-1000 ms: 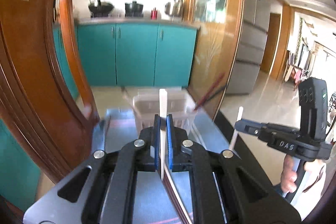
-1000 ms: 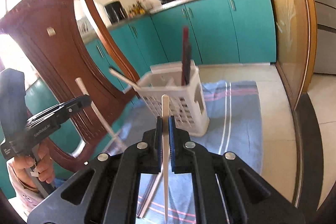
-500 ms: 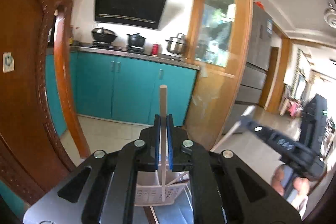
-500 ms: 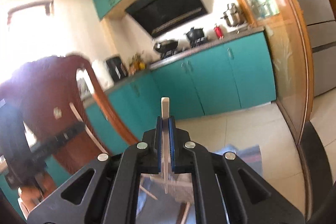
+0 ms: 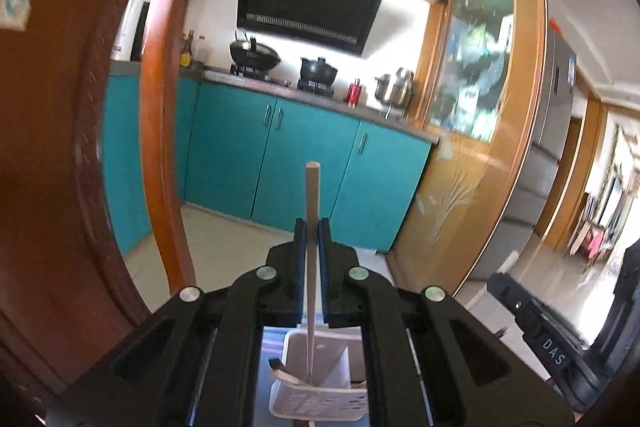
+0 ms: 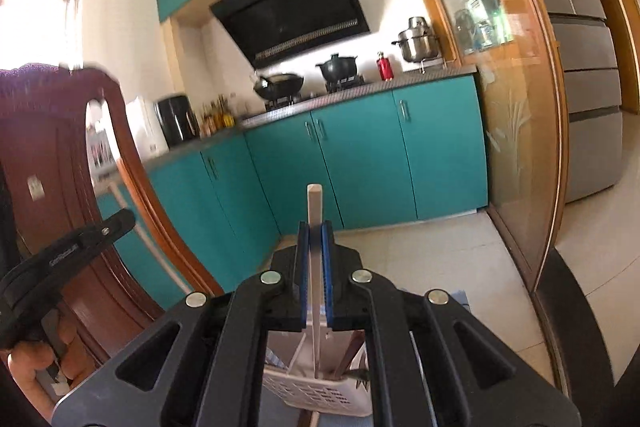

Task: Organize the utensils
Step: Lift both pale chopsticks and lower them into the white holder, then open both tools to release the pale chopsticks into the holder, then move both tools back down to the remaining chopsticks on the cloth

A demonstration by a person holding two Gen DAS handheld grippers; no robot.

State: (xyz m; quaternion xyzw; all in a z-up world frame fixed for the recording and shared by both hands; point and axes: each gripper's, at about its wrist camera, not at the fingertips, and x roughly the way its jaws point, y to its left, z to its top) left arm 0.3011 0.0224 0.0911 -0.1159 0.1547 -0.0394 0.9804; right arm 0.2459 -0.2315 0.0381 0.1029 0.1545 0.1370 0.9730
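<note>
My left gripper (image 5: 312, 227) is clamped on a pale, slim wooden chopstick (image 5: 311, 195), held upright, top end poking above the blue pads. My right gripper (image 6: 315, 231) is clenched on a second pale flat-sided chopstick (image 6: 315, 205), likewise upright. Both lower tips hang over the white perforated plastic utensil basket (image 5: 320, 401), seen below between the black jaws. In the basket: dark-handled utensils (image 6: 347, 355) in the right compartment. Blue striped cloth (image 6: 460, 297) lies under the basket. Carved reddish-brown wooden chair back (image 5: 60, 147) close at left.
</note>
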